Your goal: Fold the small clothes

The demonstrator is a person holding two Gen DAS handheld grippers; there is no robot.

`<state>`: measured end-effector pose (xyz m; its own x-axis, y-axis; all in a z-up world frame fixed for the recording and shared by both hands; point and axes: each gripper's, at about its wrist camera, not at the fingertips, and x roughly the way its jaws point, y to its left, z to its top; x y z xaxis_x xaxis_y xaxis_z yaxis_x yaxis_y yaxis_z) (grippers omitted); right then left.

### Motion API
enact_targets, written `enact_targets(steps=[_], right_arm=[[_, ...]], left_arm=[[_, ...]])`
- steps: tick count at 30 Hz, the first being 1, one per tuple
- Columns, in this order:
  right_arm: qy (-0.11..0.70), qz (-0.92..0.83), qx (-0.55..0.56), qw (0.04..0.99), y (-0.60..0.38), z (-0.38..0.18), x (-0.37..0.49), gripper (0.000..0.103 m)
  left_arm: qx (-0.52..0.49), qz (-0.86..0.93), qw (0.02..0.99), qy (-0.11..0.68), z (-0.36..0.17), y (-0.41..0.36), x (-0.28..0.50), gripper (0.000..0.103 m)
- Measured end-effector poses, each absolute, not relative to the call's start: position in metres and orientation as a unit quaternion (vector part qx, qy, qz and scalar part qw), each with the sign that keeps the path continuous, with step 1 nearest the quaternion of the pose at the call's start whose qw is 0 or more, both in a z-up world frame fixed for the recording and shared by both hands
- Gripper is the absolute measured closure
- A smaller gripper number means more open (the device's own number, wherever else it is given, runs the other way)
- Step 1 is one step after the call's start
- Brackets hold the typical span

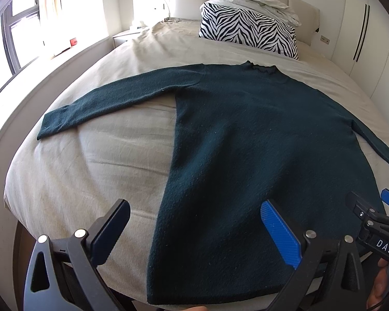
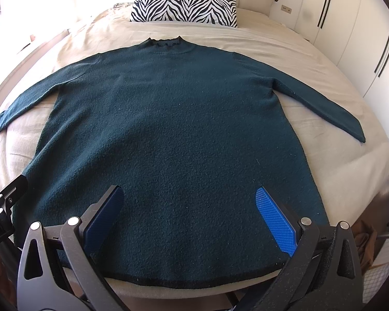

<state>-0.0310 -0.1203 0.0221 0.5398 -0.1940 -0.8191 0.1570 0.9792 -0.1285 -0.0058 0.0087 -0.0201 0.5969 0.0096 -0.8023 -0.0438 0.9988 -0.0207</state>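
Observation:
A dark teal knitted sweater (image 1: 246,134) (image 2: 173,129) lies flat on the bed, collar toward the pillows, both sleeves spread out to the sides, hem at the near edge. My left gripper (image 1: 194,223) hovers open over the sweater's lower left side, one finger above the bedcover, the other above the knit. My right gripper (image 2: 189,207) stands open over the middle of the hem area, holding nothing. The right gripper's tips (image 1: 370,207) show at the far right of the left wrist view. The left gripper's body (image 2: 2,207) shows at the left edge of the right wrist view.
The beige bedcover (image 1: 90,160) (image 2: 246,41) spans the bed. A zebra-print pillow (image 1: 249,31) (image 2: 184,2) and a crumpled white duvet (image 1: 256,0) sit at the headboard. White wardrobes (image 2: 350,26) stand on the right, a window (image 1: 18,26) on the left.

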Motion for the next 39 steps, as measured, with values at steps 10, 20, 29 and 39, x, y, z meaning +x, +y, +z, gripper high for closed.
enact_targets(steps=[10,20,29,39], right_arm=[[0.475,-0.099,-0.023,0.874,-0.117,0.016,-0.028,0.000],[0.478,-0.100,-0.022,0.872,-0.116,0.014,-0.027,0.000],[0.481,-0.104,-0.018,0.870,-0.120,0.008,-0.025,0.000],[0.455,-0.095,0.053,0.884,-0.169,0.018,-0.020,0.000]], left_arm=[[-0.023,0.016,0.891,0.454,-0.021,0.012,-0.004,0.000],[-0.024,0.017,0.888,0.458,-0.024,0.013,-0.003,0.000],[-0.020,0.019,0.885,0.464,-0.029,0.011,0.001,0.000],[-0.035,-0.001,0.877,0.480,-0.035,0.000,0.014,0.000]])
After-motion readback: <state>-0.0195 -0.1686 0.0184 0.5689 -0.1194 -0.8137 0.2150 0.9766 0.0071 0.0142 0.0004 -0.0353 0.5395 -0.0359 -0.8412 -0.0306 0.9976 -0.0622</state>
